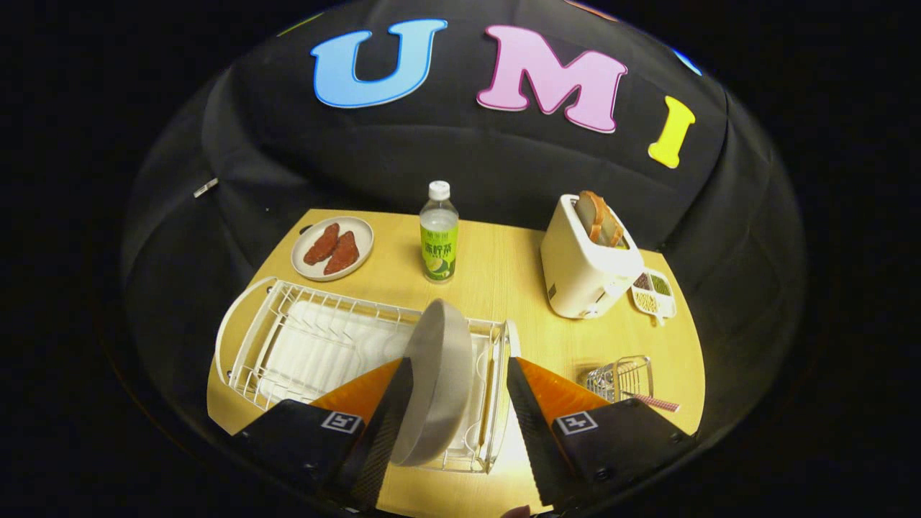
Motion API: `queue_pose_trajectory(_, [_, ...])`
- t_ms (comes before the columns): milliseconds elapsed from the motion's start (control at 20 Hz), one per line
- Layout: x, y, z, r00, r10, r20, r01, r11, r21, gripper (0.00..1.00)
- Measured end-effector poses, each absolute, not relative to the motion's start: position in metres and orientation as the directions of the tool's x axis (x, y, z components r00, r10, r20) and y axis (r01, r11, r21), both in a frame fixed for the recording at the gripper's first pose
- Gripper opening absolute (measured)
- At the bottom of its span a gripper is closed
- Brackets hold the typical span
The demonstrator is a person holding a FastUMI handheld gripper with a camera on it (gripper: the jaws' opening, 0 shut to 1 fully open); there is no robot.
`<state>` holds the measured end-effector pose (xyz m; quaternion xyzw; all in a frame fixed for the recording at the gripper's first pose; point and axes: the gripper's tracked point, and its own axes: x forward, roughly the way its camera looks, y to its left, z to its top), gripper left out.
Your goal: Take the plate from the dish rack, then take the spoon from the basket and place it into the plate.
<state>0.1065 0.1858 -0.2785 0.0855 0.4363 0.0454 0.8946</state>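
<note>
A grey plate [435,374] stands on edge in the right end of the white wire dish rack [288,316]. My gripper [459,367] is open, and the plate sits between its fingers. The left finger lies close against the plate's back face. The right finger stands apart from it, with rack wires showing in the gap. To the right of the right finger sits a small wire basket [622,378]. The spoon [658,403] lies in it, its pink striped handle sticking out to the right; its bowl is hidden.
On the wooden table beyond the rack stand a green-labelled bottle [439,234], a white plate with two sausages [332,248] and a white toaster [586,273] holding bread. A small divided dish of beans [653,291] lies right of the toaster.
</note>
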Motion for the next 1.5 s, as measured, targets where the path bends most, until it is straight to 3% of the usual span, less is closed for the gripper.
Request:
queue_pose_trajectory(100, [0.108,0.188,-0.299,0.587,0.119,-0.801,0.015,0.987,0.157,0.74])
queue_pose_trajectory(400, [0.114,0.194,-0.314,0.552,0.032,-0.833,0.081,0.993,0.091,0.33])
queue_pose_trajectory(900, [0.143,0.185,-0.256,0.703,-0.071,-0.707,-0.006,0.994,-0.106,0.28])
queue_pose_trajectory(1500, [0.09,0.093,-0.16,0.844,0.168,-0.51,0.011,0.944,0.329,0.28])
